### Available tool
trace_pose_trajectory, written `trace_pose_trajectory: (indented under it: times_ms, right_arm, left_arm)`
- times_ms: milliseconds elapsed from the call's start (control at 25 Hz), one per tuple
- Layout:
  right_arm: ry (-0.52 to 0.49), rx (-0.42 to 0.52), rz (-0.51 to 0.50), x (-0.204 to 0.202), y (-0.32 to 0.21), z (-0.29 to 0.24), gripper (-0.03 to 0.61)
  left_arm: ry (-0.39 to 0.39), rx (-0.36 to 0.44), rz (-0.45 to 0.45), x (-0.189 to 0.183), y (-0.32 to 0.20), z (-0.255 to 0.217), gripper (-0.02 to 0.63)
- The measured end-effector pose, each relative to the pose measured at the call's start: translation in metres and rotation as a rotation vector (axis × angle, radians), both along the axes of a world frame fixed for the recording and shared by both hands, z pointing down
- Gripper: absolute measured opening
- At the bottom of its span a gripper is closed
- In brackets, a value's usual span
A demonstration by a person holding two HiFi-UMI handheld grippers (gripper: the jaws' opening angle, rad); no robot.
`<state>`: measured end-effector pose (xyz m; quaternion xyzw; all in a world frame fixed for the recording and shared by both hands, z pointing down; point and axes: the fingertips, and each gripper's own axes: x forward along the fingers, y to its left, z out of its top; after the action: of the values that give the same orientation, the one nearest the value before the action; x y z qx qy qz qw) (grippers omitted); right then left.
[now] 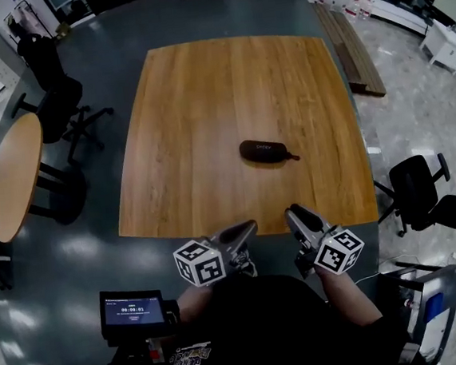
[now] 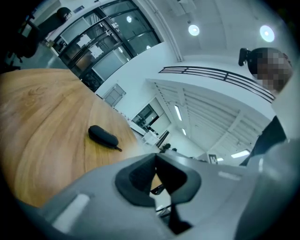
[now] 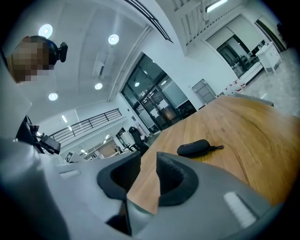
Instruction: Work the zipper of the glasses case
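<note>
While the glasses case point(image 1: 267, 151) lies flat and alone a little right of the middle of the wooden bench point(image 1: 204, 100), nothing touches it. It is dark, oblong and looks zipped up, with its short pull cord point(image 1: 292, 157) trailing from the end that points right in the head view. That puts the cord on the side of the right tool point(image 1: 293, 211), so this tool is probably meant for the zipper and the other for steadying the shell.

Both tools hover at the near edge of the bench, well apart from the case and aimed roughly level toward it. The left tool point(image 1: 251, 226) has its jaws pressed together at the tips and holds nothing. The right tool's jaws stand slightly apart, with only bare wood showing in the gap. I judge this to be the approach, with no work on the zipper begun.

Between the tools and the case the bench top carries nothing, so the reach looks unobstructed. Off the bench, a round table point(image 1: 15, 174) and a dark office chair point(image 1: 60, 105) stand to the left. Another office chair point(image 1: 425, 191) stands to the right, and a small screen point(image 1: 130, 311) sits low by the person's left side. None of them lies in the way.
</note>
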<state>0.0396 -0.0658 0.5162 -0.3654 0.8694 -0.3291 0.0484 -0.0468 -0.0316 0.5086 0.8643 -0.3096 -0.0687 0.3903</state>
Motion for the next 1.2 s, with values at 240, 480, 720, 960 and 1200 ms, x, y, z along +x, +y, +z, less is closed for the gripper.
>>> trace_pose_trajectory:
  times_ms: [240,480,720,960,1200]
  right_arm:
    - [0.236,-0.023,-0.041,-0.027,-0.065,0.052,0.153]
    - [0.664,0.039,-0.211,-0.018,-0.135,0.113,0.228]
    - [1.122,0.206,-0.577,-0.04,-0.189,0.153,0.323]
    - [1.273,0.291,-0.847,-0.059,-0.194,0.184,0.356]
    - [1.287,0.331,-0.938,-0.069,-0.193,0.199,0.323]
  left_arm:
    - [0.04,-0.047,-0.014,-0.044,-0.033,0.009,0.003]
    - [0.053,-0.048,-0.049,-0.068,-0.044,0.008,0.003]
    - [0.048,-0.076,-0.11,-0.082,-0.046,0.018,0.003]
    - [0.012,-0.083,-0.196,-0.093,-0.046,0.018,0.003]
    - [0.007,-0.115,-0.241,-0.089,-0.049,0.022,0.003]
